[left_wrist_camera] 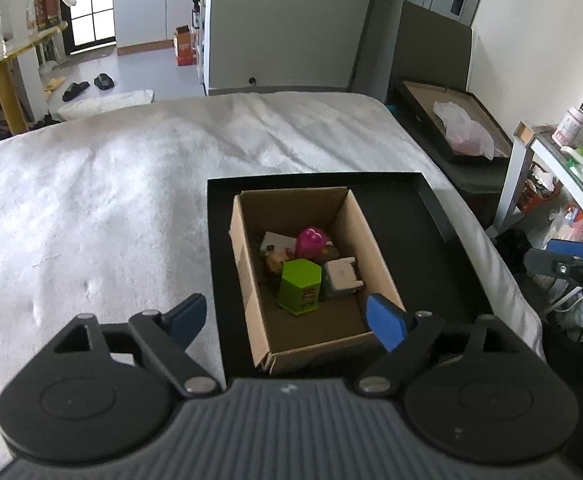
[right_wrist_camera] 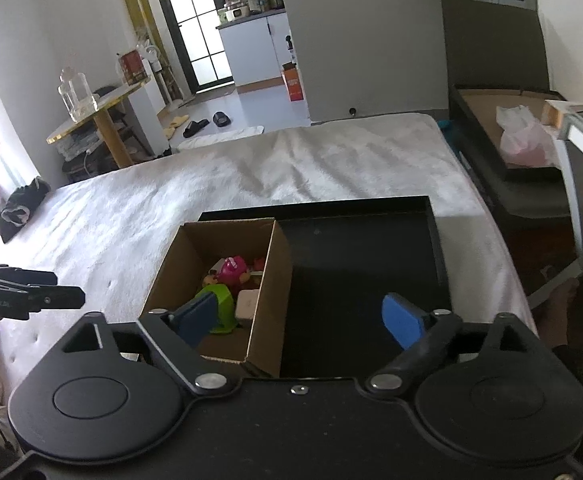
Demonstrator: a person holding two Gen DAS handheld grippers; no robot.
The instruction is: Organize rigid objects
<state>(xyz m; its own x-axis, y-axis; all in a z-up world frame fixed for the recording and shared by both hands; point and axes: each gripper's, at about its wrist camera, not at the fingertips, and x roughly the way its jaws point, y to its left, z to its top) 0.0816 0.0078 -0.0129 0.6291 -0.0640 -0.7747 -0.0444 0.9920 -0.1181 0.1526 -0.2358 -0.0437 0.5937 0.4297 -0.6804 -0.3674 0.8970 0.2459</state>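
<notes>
- Jaws of the left gripper (left_wrist_camera: 287,318) are seen spread wide above the cardboard box (left_wrist_camera: 247,272), nothing between them; the right gripper (right_wrist_camera: 301,316) is likewise wide apart and empty.
- Both are judged to be held clear because the items lie in the box.
- Box is set at the left of a black tray (left_wrist_camera: 431,200) on the bed (left_wrist_camera: 111,184).
- Inside: green container (left_wrist_camera: 299,286), pink toy (left_wrist_camera: 310,242), small white object (left_wrist_camera: 341,274), other items indistinct.
</notes>
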